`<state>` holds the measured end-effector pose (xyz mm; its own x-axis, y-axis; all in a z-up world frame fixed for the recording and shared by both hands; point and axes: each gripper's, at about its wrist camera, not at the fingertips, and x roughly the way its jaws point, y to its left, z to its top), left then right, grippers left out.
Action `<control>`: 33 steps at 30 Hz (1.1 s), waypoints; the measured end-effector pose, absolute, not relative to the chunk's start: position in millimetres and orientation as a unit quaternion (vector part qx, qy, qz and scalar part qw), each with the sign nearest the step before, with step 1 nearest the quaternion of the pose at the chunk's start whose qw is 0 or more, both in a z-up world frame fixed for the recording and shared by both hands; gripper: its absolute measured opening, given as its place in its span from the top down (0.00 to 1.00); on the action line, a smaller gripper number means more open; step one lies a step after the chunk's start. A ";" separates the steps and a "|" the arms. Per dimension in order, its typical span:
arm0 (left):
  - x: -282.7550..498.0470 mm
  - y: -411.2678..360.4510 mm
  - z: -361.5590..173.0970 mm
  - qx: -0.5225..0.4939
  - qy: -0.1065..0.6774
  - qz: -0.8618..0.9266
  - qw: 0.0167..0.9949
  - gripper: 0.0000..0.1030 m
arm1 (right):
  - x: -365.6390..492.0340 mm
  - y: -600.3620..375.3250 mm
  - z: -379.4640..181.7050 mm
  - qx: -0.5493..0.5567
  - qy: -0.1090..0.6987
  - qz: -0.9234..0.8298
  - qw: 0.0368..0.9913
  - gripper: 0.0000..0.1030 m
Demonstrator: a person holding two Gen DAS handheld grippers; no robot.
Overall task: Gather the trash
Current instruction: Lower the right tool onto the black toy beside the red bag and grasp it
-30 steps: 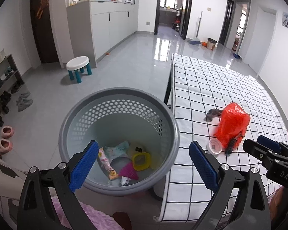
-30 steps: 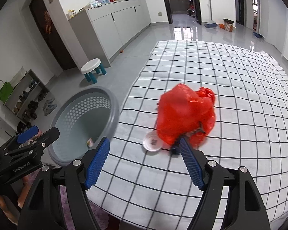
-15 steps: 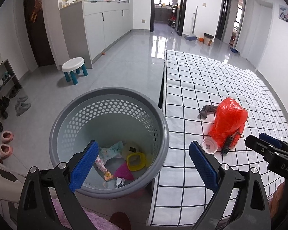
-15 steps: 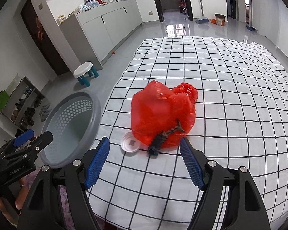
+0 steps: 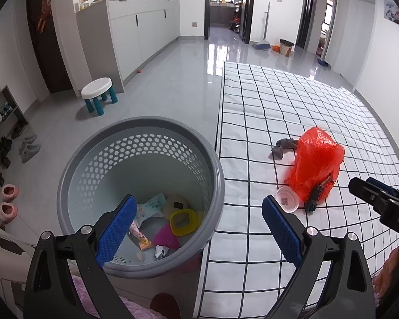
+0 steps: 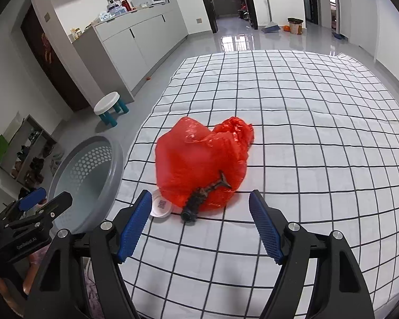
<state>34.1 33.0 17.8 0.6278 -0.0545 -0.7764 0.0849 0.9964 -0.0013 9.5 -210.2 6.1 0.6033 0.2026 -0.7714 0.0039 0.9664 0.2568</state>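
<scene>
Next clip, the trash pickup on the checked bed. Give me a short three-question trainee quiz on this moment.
1. True or false: the right gripper is clamped on the red plastic bag.
2. Which lies nearest the grey basket? A) grey cloth B) white lid C) dark twisted object
3. Fill in: the yellow ring lies inside the ____.

Key
1. False: its jaws stand open short of the bag, nothing between them.
2. B.
3. Basket, among wrappers.
</scene>
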 end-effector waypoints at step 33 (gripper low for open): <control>48.7 6.0 -12.6 0.045 0.441 -0.047 0.895 0.09 | 26.5 -191.3 -42.9 0.103 0.489 0.046 0.865 0.44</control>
